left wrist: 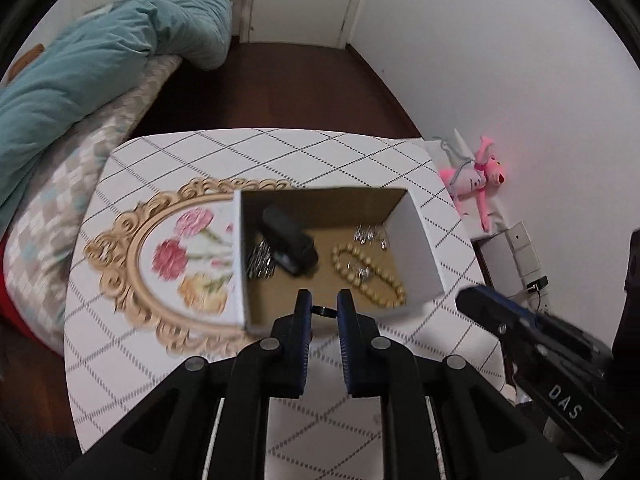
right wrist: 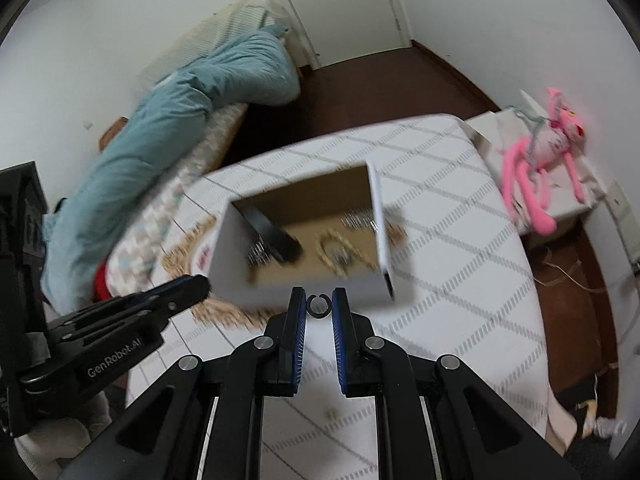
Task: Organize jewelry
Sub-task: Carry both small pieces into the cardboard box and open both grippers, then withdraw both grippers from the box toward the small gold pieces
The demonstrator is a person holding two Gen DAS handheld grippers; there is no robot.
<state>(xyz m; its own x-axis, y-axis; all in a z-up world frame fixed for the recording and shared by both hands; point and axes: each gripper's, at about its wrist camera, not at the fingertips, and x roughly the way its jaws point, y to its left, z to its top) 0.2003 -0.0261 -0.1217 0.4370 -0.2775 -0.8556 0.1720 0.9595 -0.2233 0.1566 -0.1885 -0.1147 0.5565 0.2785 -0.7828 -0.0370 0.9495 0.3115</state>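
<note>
My left gripper [left wrist: 323,312] is closed on a small black ring [left wrist: 324,311], held edge-on between the blue pads, and my right gripper [right wrist: 319,306] is closed on a second black ring [right wrist: 318,306], an open one whose gap shows at its top. Both tools hang in front of the near wall of the white cardboard box [left wrist: 416,236]. I judge the step is to carry each ring over that wall and release it low inside, one gripper at a time, so the tools do not collide and the light box is not pushed. In the box lie a beaded bracelet [left wrist: 370,274], a black clip-like object [left wrist: 290,246], and silver pieces [left wrist: 370,234], too small to identify. The box stands on the checked table [left wrist: 280,148], partly over an ornate floral tray [left wrist: 176,256].
</note>
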